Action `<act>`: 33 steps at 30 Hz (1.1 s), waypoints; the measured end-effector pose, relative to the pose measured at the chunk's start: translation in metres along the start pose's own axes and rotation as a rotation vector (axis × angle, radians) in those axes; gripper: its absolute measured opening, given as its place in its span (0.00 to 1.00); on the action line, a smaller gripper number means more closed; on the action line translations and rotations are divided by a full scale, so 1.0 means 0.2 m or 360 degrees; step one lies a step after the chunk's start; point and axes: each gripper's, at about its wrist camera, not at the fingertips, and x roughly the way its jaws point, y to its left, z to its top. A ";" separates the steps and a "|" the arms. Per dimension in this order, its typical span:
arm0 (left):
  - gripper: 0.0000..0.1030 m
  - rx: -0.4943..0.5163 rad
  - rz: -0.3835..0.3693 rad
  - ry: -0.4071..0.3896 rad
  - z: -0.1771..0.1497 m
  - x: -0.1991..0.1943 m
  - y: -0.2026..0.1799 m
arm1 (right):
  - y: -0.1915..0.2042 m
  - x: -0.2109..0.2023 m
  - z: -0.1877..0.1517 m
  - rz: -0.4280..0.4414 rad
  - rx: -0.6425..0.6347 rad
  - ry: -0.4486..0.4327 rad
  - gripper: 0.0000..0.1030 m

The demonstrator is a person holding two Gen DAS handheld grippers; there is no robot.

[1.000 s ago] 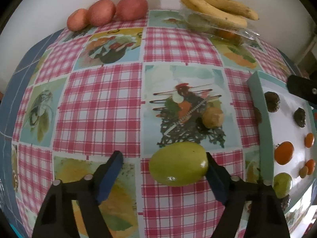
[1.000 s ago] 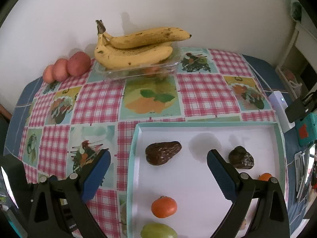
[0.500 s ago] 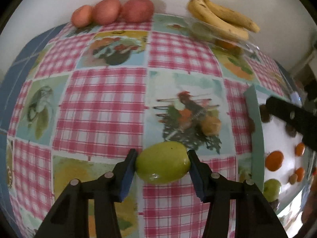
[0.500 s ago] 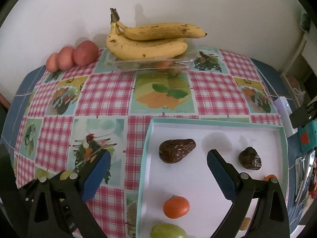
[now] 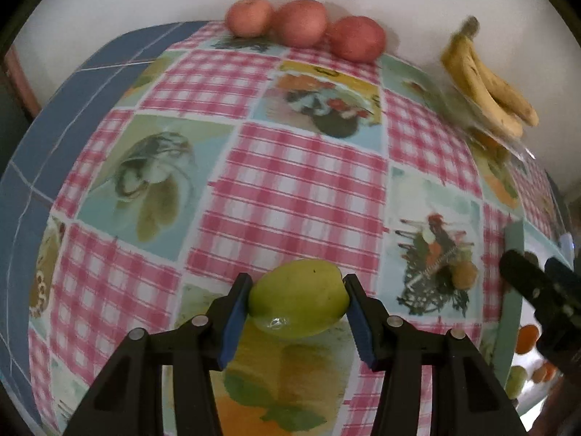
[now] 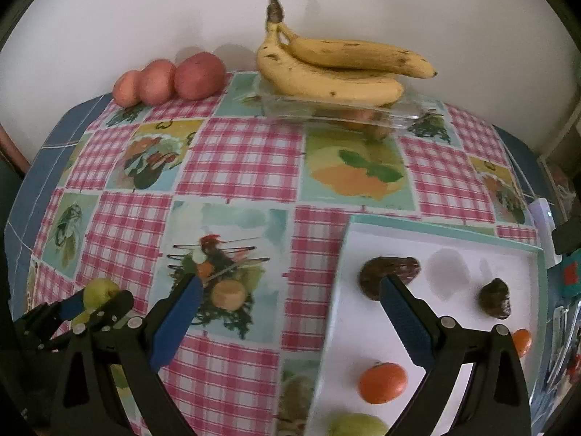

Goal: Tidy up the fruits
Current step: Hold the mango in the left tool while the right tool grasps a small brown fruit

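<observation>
My left gripper (image 5: 297, 301) is shut on a green fruit (image 5: 299, 298), held just over the checked tablecloth; it also shows in the right wrist view (image 6: 97, 290) at the lower left. My right gripper (image 6: 290, 305) is open and empty, straddling the left rim of the white tray (image 6: 337, 276). The tray holds two dark brown fruits (image 6: 390, 272), orange fruits (image 6: 382, 382) and a green fruit (image 6: 357, 425). In the left wrist view the tray's rim (image 5: 512, 290) lies at the far right.
Three red fruits (image 6: 170, 80) sit in a row by the back wall, also in the left wrist view (image 5: 301, 23). A bunch of bananas (image 6: 337, 69) lies on a clear plastic container (image 6: 345, 112) at the back. A white device (image 6: 543, 218) lies right of the tray.
The left gripper closed on the green fruit and has swung left with it. The right gripper has shifted left, its left finger now over the tablecloth.
</observation>
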 end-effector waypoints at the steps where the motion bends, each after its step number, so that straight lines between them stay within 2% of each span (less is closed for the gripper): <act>1: 0.52 -0.0013 0.0006 -0.0007 0.01 -0.01 0.02 | 0.02 0.00 0.00 0.0003 -0.0006 -0.0002 0.95; 4: 0.52 -0.0063 0.0001 -0.0020 0.01 0.00 0.04 | 0.06 0.01 -0.01 0.0041 -0.0023 -0.0019 0.93; 8: 0.52 -0.0108 0.0000 -0.0027 0.02 0.01 0.07 | 0.10 0.03 -0.01 0.0071 -0.0050 -0.0013 0.71; 17: 0.52 -0.0117 -0.0002 -0.0026 0.02 0.01 0.07 | 0.17 0.14 -0.05 0.0120 -0.0106 0.0064 0.52; 23: 0.52 -0.0129 -0.0001 -0.0023 0.01 0.01 0.08 | 0.20 0.22 -0.08 0.0109 -0.0135 0.0146 0.51; 33: 0.52 -0.0127 -0.0008 -0.0027 0.01 0.00 0.07 | 0.23 0.23 -0.09 0.0077 -0.0173 0.0123 0.51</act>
